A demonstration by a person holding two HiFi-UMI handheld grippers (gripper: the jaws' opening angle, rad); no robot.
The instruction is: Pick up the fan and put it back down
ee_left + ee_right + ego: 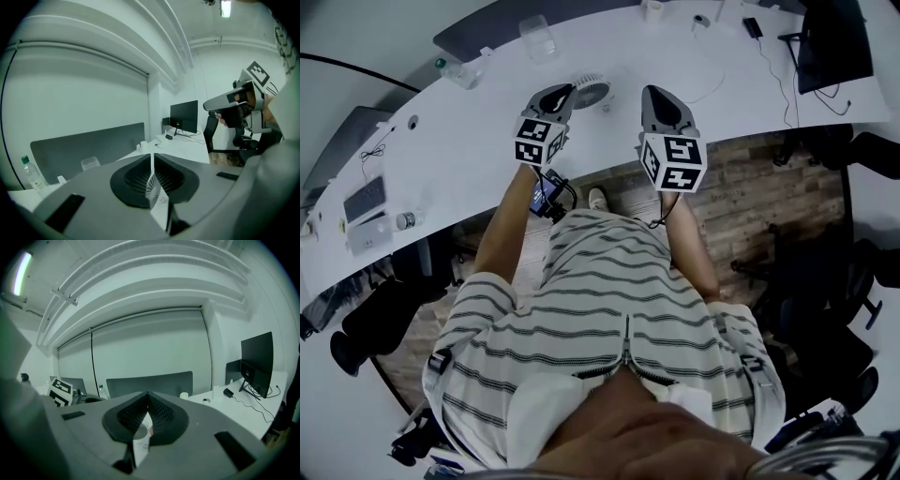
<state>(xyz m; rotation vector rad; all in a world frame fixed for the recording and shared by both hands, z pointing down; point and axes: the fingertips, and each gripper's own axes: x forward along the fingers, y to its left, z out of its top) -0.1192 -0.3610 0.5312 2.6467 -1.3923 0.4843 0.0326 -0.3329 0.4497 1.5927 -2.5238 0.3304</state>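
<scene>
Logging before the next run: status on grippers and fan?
Left gripper shut, empty. Right gripper shut, empty. Fan on the desk, just past the left tip, not gripped. Cup and bottle stand apart from it.

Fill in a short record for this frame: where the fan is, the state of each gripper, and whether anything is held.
fan: small, white, on the white table, between the two grippers' tips
left gripper: jaws together, nothing between them; tip close beside the fan in the head view
right gripper: jaws together, empty; further off on the fan's other side
held: nothing
task stage: fan is down on the table, not lifted
also on table: monitor, bottle
</scene>
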